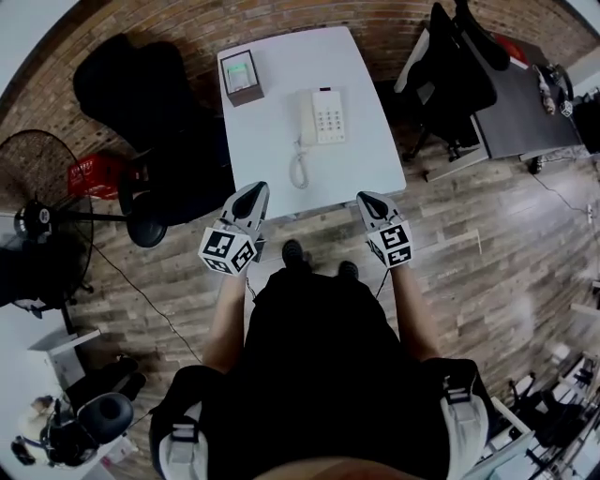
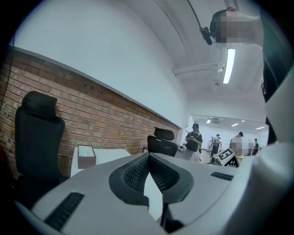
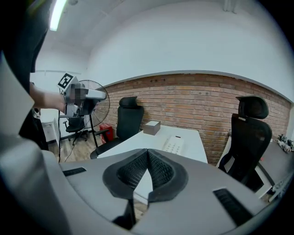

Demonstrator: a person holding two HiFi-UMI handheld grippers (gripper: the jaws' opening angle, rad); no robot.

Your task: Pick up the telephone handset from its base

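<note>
wood planks of the floor [image 1: 487, 234] fill most of the head view, with a brick wall [image 1: 187, 19] along the far edge. a white table [image 1: 281, 141] stands against that wall, straight ahead of me. a black office chair [image 1: 131, 75] sits off its left side and another black chair [image 1: 459, 66] off its right, next to a dark grey desk [image 1: 525, 108]. a standing fan [image 1: 37, 211] is well to the left, with a red crate [image 1: 94, 175] on the floor beside it.

i hold my two grippers out in front of me, short of the near edge of the table and well apart from anything on it. my left gripper [image 1: 251, 197] has its ribbed pads pressed together at the tips with nothing between them, as its own view shows [image 2: 149, 158]. my right gripper [image 1: 370, 202] is likewise closed on nothing, pads meeting at the tips [image 3: 147, 153].

the white telephone [image 1: 325, 117] lies near the middle of the table, keypad to the right. a small brown box [image 1: 242, 75] with a green top sits at the table's far left corner, apart from the phone. the handset [image 1: 307, 117] rests in its cradle along the left side of the base, untouched. its coiled cord [image 1: 298, 171] trails from the handset toward the near edge of the table.
</note>
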